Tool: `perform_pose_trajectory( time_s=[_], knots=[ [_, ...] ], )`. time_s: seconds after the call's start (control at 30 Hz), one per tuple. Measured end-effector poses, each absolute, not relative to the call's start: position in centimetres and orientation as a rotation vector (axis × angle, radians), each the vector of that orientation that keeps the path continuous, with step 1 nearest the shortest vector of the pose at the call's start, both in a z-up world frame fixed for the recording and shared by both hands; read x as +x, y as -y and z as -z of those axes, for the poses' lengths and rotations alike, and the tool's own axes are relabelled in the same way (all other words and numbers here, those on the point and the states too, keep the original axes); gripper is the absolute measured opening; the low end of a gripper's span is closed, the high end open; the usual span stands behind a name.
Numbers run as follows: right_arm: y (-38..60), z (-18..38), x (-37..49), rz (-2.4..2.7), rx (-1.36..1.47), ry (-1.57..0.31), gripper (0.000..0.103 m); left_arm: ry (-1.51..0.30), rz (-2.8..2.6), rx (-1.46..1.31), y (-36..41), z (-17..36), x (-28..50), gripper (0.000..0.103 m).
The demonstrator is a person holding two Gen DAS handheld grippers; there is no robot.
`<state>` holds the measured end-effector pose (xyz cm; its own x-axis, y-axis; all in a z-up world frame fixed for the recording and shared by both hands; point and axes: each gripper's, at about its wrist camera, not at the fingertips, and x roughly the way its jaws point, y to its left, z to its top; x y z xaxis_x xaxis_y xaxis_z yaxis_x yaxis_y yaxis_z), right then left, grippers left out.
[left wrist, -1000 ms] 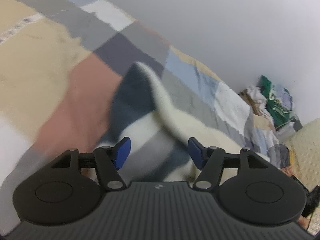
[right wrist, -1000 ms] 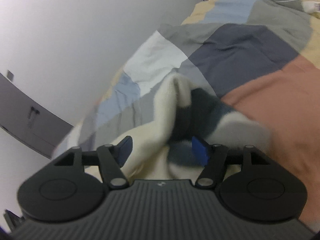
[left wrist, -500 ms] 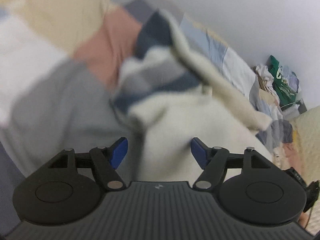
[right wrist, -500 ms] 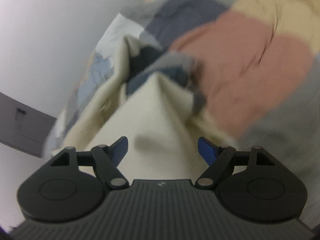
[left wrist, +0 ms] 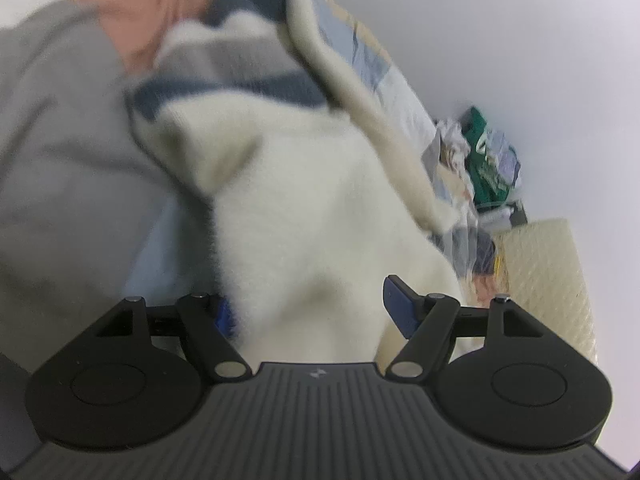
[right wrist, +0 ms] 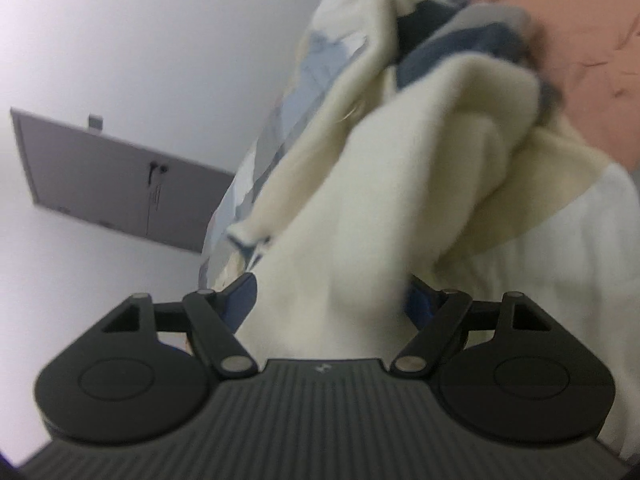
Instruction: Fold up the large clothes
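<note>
Left gripper (left wrist: 312, 304): jaws wide, just been opening, cream sweater (left wrist: 304, 208) bunched between; grip cannot be told. Right gripper (right wrist: 332, 300): same. Sweater lies on patchwork quilt (left wrist: 60, 168), navy-striped part at 12 o'clock.

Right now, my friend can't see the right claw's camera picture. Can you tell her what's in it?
A cream sweater with navy and grey stripes bunches up between the wide-apart blue fingers of the right claw, over a patchwork bedspread. A white wall and grey door are on the left.
</note>
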<state>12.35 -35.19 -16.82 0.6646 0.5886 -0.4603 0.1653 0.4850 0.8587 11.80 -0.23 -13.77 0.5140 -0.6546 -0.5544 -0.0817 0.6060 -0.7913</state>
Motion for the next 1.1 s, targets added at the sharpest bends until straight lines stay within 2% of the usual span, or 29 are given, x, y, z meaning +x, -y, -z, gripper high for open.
perform_pose_trajectory(
  time_s=[0.03, 0.1, 0.17, 0.23, 0.27, 0.5, 0.73, 0.9, 1.0, 1.1],
  knots=[
    [34.9, 17.0, 12.2, -0.266, 1.032, -0.864, 0.076, -1.010, 0.400, -0.849, 0.6, 13.8, 11.6, 0.075],
    [34.7, 17.9, 12.3, -0.173, 0.998, -0.942, 0.060, -1.050, 0.379, -0.785, 1.3, 13.8, 11.5, 0.064],
    [35.1, 18.8, 12.3, -0.107, 1.029, -0.982, 0.035, -1.070, 0.328, -0.762, 1.2, 13.5, 11.2, 0.032],
    [35.6, 18.2, 12.2, -0.081, 1.027, -0.972, 0.028, -1.071, 0.310, -0.819, -0.3, 13.2, 11.1, 0.014],
    [35.7, 17.7, 12.0, -0.088, 1.021, -0.956, 0.025, -1.054, 0.319, -0.863, -1.1, 12.9, 10.9, 0.011],
    [38.7, 13.1, 13.6, -0.200, 1.094, -0.785, 0.022, -0.829, 0.403, -1.107, -6.2, 7.0, 11.7, 0.008],
    [40.8, 11.9, 22.5, -0.199, 1.192, -0.729, 0.022, -0.722, 0.344, -1.051, -5.8, 3.5, 20.1, 0.008],
    [41.5, 14.6, 27.1, -0.151, 1.263, -0.785, 0.024, -0.735, 0.275, -1.048, -4.1, 6.3, 27.5, 0.008],
    [42.0, 17.1, 29.2, -0.133, 1.337, -0.799, 0.029, -0.739, 0.269, -1.039, -3.8, 8.8, 30.2, 0.008],
    [42.4, 19.0, 30.7, -0.158, 1.403, -0.774, 0.044, -0.743, 0.288, -1.047, -4.1, 11.0, 32.2, 0.009]
  ],
)
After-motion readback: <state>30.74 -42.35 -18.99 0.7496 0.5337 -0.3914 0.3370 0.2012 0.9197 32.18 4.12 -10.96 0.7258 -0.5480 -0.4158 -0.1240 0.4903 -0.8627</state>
